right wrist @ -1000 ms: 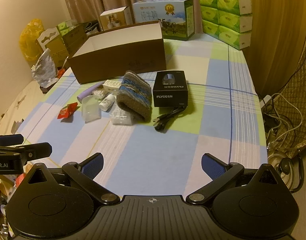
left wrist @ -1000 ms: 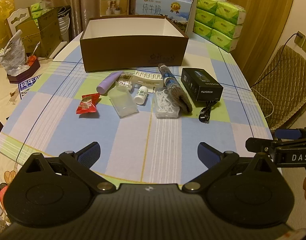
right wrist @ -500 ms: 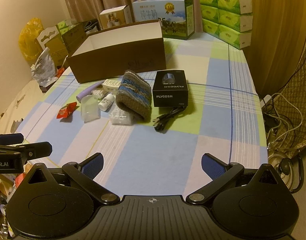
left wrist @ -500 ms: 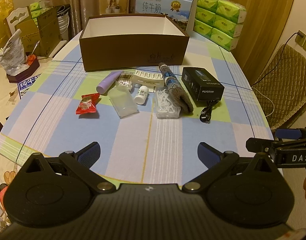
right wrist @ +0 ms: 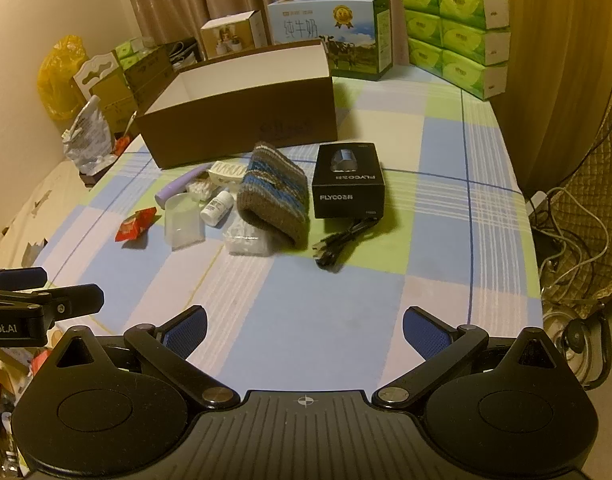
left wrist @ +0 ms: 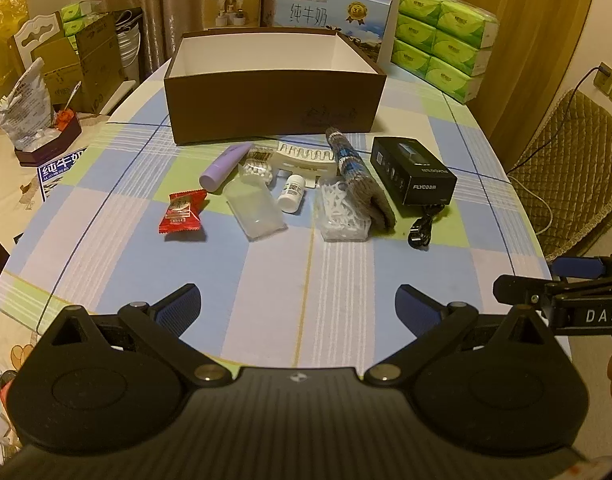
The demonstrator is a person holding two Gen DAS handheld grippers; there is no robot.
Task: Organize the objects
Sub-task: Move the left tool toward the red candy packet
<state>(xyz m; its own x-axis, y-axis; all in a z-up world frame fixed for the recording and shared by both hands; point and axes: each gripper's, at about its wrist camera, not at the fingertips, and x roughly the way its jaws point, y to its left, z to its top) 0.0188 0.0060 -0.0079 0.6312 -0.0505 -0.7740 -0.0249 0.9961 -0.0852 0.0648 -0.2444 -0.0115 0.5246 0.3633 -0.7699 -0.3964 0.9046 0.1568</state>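
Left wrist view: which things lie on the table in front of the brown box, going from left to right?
Red snack packet → purple tube → clear plastic cup → white pill bottle → clear box of floss picks → black FLYCO box.

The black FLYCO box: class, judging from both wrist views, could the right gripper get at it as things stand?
Probably yes. The right gripper is open and empty, with bare tablecloth between it and the black FLYCO box. The black cable lies just in front of the box, and the knitted hat sits close on one side.
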